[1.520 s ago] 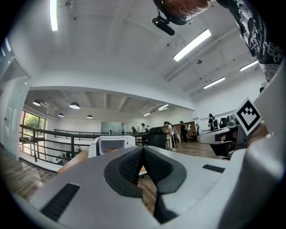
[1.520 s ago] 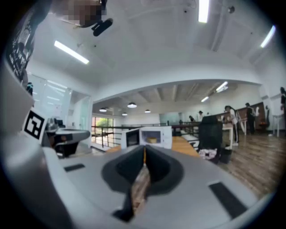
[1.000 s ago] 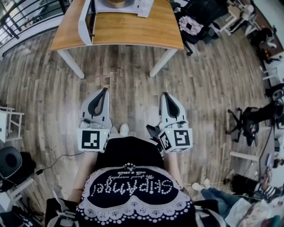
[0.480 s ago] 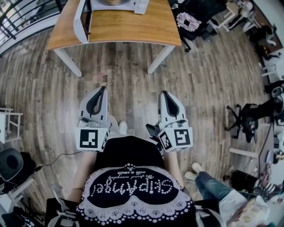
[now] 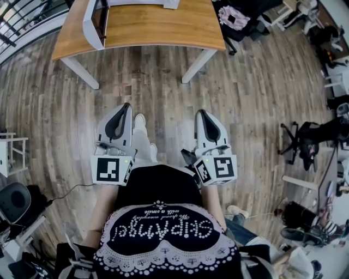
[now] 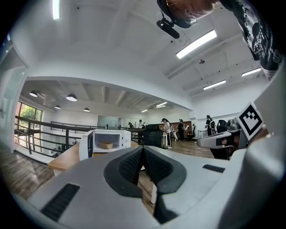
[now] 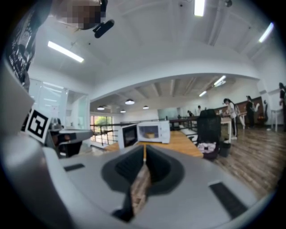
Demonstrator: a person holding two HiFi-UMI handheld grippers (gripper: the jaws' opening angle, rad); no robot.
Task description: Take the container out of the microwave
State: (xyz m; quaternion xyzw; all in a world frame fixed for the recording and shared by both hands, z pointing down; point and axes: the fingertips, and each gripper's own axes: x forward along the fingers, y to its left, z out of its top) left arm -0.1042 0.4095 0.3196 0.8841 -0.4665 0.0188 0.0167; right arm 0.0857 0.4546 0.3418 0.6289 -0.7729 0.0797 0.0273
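Note:
The white microwave stands on a wooden table some way ahead of me, its door swung open to the left. Inside it sits a light brown bowl-like container, which the right gripper view also shows as the container in the microwave. My left gripper and right gripper are held level at my waist, side by side over the wood floor. Both are far short of the table. Each has its jaws shut with nothing between them, as with the left gripper and the right gripper.
A black chair with a pink-and-white bag stands by the table's right end. An office chair is at the right, a white stool at the left. A railing runs behind the table, and several people stand far back.
The table and microwave have slid toward the top edge of the head view, and my foot now shows on the floor between the grippers. Both grippers stay shut at my waist.

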